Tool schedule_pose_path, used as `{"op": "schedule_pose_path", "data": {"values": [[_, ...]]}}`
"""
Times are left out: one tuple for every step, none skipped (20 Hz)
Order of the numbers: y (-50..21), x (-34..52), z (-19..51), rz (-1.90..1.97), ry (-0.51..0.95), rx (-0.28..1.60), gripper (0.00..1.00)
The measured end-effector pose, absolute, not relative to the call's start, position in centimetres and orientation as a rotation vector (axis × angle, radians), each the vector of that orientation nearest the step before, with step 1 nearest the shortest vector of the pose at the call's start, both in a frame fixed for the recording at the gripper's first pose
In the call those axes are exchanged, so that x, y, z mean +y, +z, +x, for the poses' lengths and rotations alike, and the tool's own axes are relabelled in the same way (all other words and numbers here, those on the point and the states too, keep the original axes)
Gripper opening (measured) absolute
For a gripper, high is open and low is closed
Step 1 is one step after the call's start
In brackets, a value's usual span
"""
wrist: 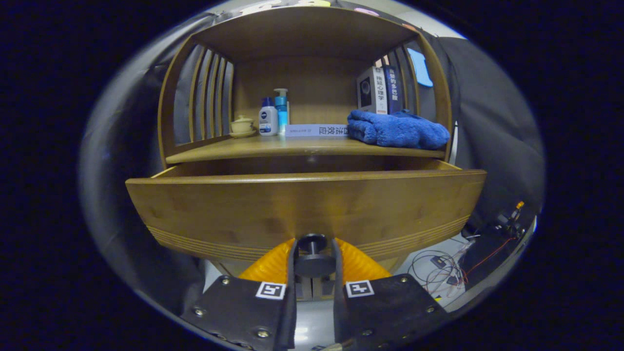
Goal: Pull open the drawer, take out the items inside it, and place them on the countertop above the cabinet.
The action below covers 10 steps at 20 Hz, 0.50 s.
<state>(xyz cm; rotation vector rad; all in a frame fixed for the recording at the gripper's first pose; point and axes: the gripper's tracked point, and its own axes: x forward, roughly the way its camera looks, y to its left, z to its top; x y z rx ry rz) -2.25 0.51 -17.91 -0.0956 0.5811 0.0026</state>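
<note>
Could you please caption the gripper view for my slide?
Gripper shut on the knob of the partly open drawer.

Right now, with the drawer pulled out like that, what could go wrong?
The gripper is shut on the small round knob; it could slip off if pulled at an angle. The drawer is already partly out, so pulling much further might bring it out of the cabinet. The shelf above holds a towel, bottles and a cup, leaving less room for the items.

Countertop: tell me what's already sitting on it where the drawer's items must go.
The countertop already holds a blue towel on one side, a flat book mid-shelf, two bottles and a cup. Its front strip looks bare. The claw is shut on the drawer knob.
</note>
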Motion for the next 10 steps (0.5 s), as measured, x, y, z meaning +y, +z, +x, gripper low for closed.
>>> {"op": "schedule_pose_path", "data": {"values": [[-17.8, 0.3, -3.2, -0.114, -0.007, 0.592, 0.31], [-17.7, 0.1, -4.0, -0.13, -0.017, 0.605, 0.31], [-17.7, -0.2, -5.0, -0.145, -0.025, 0.624, 0.3], [-17.7, -0.4, -5.8, -0.152, -0.034, 0.641, 0.31], [-18.1, -0.6, -6.9, -0.155, -0.04, 0.666, 0.31], [-17.7, -0.5, -7.1, -0.137, -0.045, 0.642, 0.31], [-17.6, -0.3, -7.9, -0.133, -0.047, 0.648, 0.31], [-17.4, -0.2, -8.2, -0.138, -0.051, 0.651, 0.31], [-17.4, -0.1, -8.7, -0.145, -0.054, 0.661, 0.31], [-17.5, 0.2, -8.8, -0.144, -0.059, 0.664, 0.31]]}}
